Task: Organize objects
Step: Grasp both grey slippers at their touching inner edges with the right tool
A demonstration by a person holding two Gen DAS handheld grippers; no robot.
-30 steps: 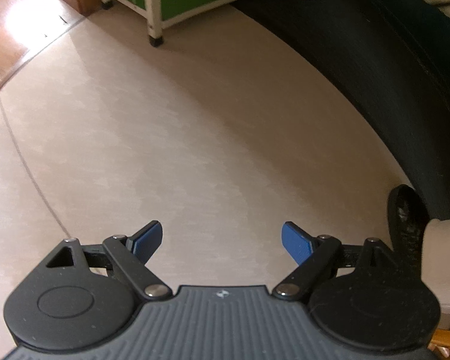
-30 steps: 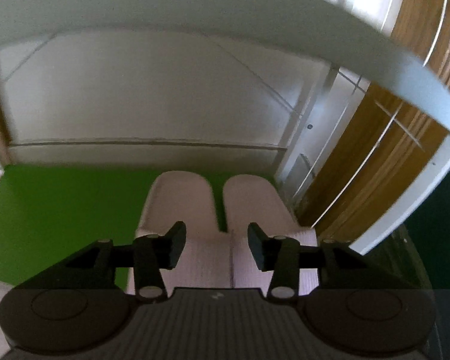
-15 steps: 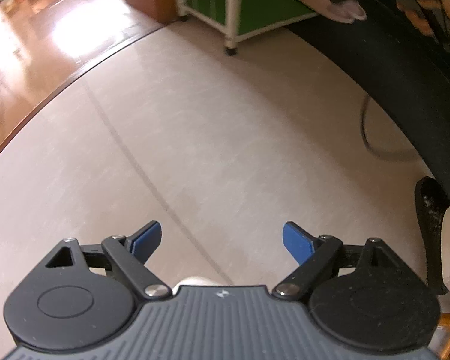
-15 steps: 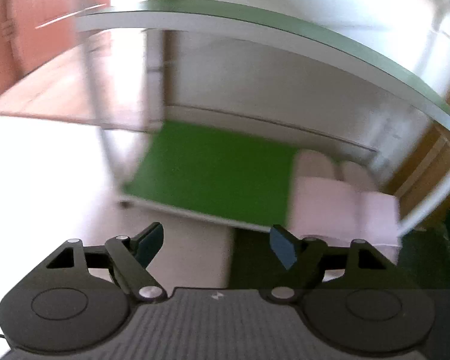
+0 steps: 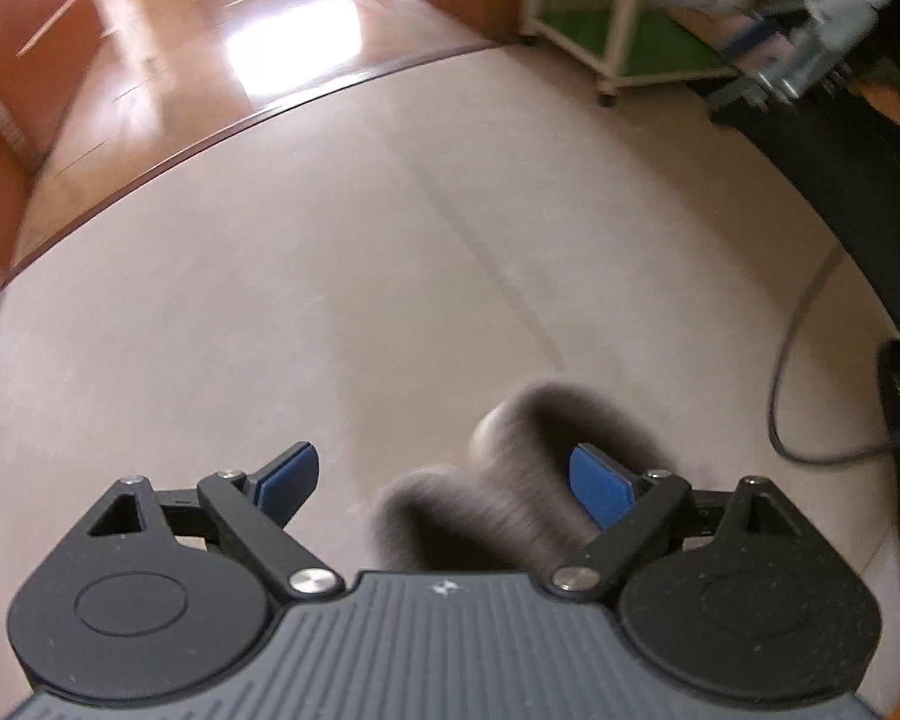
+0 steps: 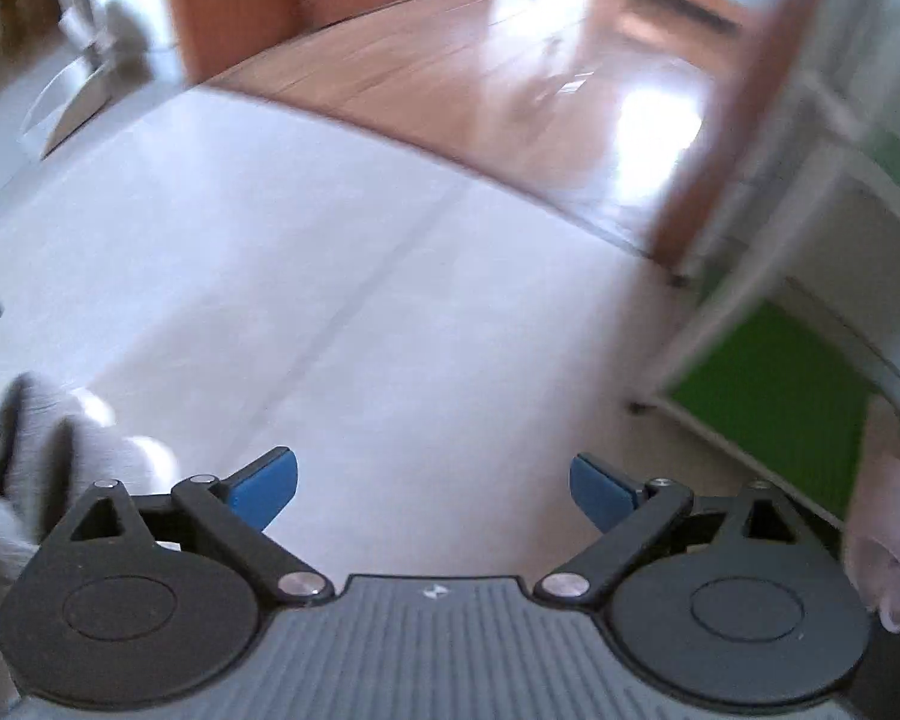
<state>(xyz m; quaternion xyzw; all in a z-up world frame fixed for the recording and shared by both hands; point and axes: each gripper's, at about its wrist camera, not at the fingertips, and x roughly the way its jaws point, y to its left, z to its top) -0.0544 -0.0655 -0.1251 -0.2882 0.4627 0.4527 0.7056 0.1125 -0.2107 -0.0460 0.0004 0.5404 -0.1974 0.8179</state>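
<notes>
Pair of grey fuzzy slippers with pale soles (image 5: 528, 468) on the beige floor (image 5: 270, 312), long axes running away from the camera, partly between the spread left gripper (image 5: 444, 480). Well left of the right gripper (image 6: 432, 483), just opened wide, empty. Left hand nearer.

Two grey furry slippers (image 5: 510, 480) lie on the floor, one white rack (image 5: 612, 18) stands beyond, and one black cable (image 5: 792, 372) loops nearby.
</notes>
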